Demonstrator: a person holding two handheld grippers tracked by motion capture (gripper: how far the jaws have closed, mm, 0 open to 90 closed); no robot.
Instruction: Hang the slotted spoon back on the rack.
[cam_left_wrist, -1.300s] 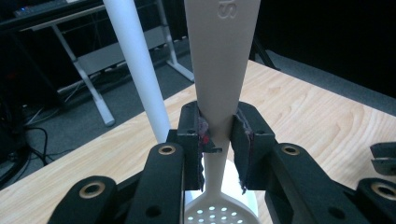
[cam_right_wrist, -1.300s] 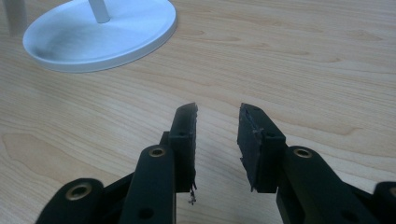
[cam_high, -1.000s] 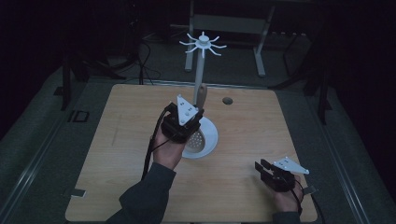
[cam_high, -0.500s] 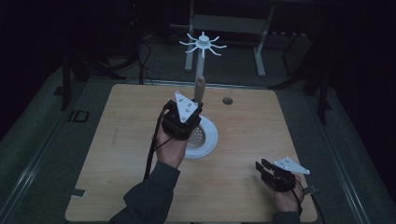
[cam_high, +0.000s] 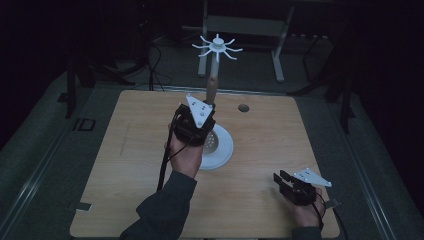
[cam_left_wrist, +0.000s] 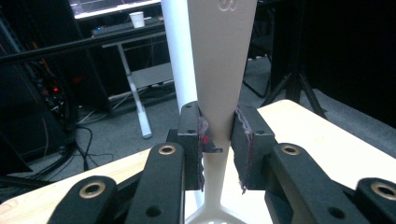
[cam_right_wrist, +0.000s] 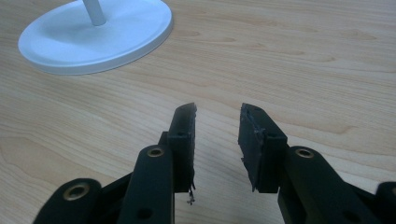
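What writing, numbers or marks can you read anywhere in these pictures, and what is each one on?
"S", or a similar curved mark: raised on the pale utensil handle clamped in the left gripper; it is cut off by the top edge, so it cannot be read for sure.
"ID", or similar: a white mark on the dark floor left of the table; uncertain.
Lit monitor behind: text too blurred to read.

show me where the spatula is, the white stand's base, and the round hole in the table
spatula (cam_left_wrist: 219, 70): left gripper view, on its broad handle.
white stand's base (cam_right_wrist: 116, 32): right gripper view, on the disc's top.
round hole (cam_high: 243, 108): high view, at its centre.
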